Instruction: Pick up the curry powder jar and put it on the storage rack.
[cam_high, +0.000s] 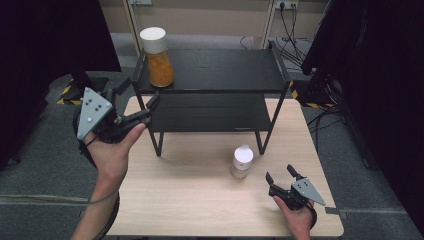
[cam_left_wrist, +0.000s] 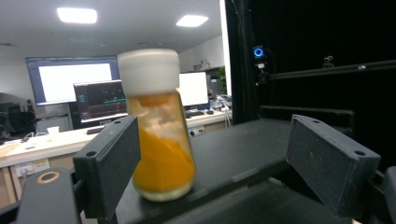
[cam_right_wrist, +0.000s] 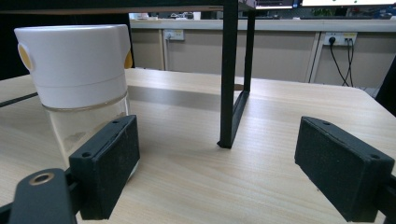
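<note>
Both my grippers, left (cam_high: 134, 102) and right (cam_high: 280, 176), have fingers wide open, holding nothing. Orange jar (cam_high: 159, 59) sits on the shelf (cam_high: 225, 70) (glass, probably slippery); I'd grab mid-body.

Left forearm (cam_high: 102, 200) rising from the bottom edge of the high view, bare, with a cable looping along it. Left hand (cam_high: 114, 145) raised, palm turned inward, wrapped under the left gripper (cam_high: 139, 102), grey three-cornered plate on top. Jaws spread wide with nothing between them, pointing forward and to the right. Same wide gap seen in the left gripper view (cam_left_wrist: 229, 161). Right hand (cam_high: 299, 214) low at the near right, only wrist and hand in view, gripping the right gripper (cam_high: 281, 174) from below. Jaws parted, aimed forward and slightly left, empty; pads (cam_right_wrist: 343, 168) well apart in the right gripper view.
</note>
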